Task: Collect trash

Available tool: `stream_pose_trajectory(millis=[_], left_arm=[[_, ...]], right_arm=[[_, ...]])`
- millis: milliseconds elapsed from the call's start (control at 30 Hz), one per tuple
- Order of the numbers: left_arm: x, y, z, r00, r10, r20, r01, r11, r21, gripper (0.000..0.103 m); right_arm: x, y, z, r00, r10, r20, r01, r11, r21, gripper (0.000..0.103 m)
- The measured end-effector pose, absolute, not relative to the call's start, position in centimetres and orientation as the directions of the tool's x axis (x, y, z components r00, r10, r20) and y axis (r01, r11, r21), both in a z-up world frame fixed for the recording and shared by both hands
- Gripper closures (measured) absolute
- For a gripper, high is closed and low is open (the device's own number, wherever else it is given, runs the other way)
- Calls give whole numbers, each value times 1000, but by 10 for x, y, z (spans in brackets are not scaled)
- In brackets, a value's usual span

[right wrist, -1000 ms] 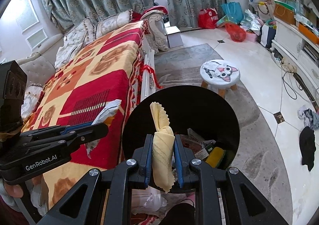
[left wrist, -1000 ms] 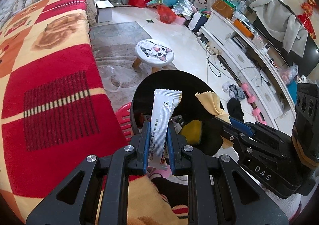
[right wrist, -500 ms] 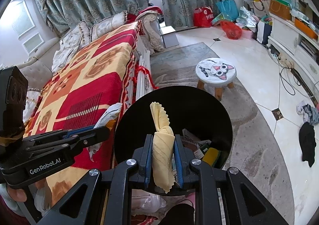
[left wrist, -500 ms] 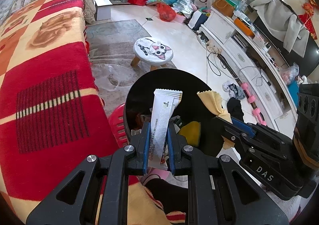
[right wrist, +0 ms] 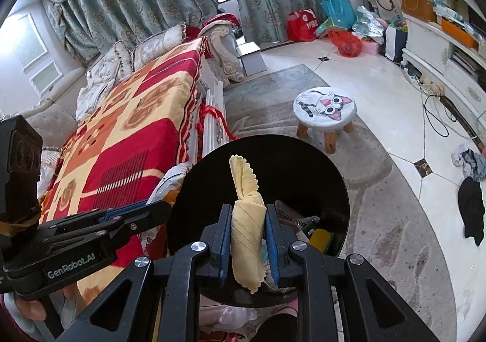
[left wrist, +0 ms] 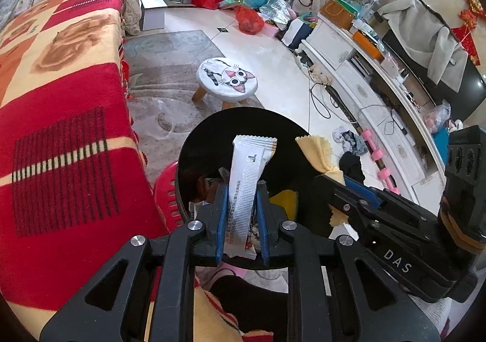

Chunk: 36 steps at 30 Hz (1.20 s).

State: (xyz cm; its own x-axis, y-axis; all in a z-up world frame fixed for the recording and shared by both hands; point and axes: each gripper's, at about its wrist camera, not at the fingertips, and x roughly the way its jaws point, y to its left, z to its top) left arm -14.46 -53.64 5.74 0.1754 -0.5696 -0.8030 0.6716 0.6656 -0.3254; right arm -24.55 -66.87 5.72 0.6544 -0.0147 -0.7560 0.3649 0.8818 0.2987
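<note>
Bin (left wrist: 243, 126) lies directly beneath both tongs: left tongs (left wrist: 242, 214) clamp an upright sachet (left wrist: 247, 178), right tongs (right wrist: 248, 235) clamp an upright yellow cloth (right wrist: 246, 214).

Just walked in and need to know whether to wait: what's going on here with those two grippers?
A person is collecting trash with two handheld grippers. The left gripper is shut on a white wrapper, the right gripper on a yellow cloth. Both are held over the black bin beside the sofa, which already has some trash in it. Neither piece has been dropped yet.
</note>
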Motion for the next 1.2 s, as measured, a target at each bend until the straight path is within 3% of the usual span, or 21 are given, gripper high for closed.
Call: stream_pose_trajectory(millis=[33,100,167,533,700,900,967,1067,1200], left_arm=[[-145,-535,59,182,-575,-798,673,664,-325,77],[-146,-531,63,203,-585,-785,669,669,-326,56],[-146,-527,67,213,-597,-773,663,669,-334,52],[-170,-488,105,387,-589,-710,665,711,-227,51],[-175,-461,120,420,-614,-669,654,715,-246,51],[-188,-435,139,509,-580,-636,630,754,-185,51],[-190,-425,145,529,-577,-622,618,765,-184,51],[-194,-414,152,557,-570,-605,612,773,-165,51],[-199,-404,159,591,-555,-585,603,786,-136,51]], right_arm=[[-246,-669,57,654,-16,-757,368,880,300,71],[-248,-669,58,658,-15,-752,371,876,307,67],[-252,-669,59,664,-17,-748,375,873,312,67],[-270,-638,86,680,-116,-724,389,894,222,67],[-280,-620,108,710,-177,-682,401,897,184,67],[-289,-599,133,743,-227,-629,404,902,151,65],[-291,-593,140,752,-236,-616,403,903,147,59],[-293,-585,148,764,-247,-595,401,905,139,38],[-295,-572,157,776,-251,-579,389,912,126,38]])
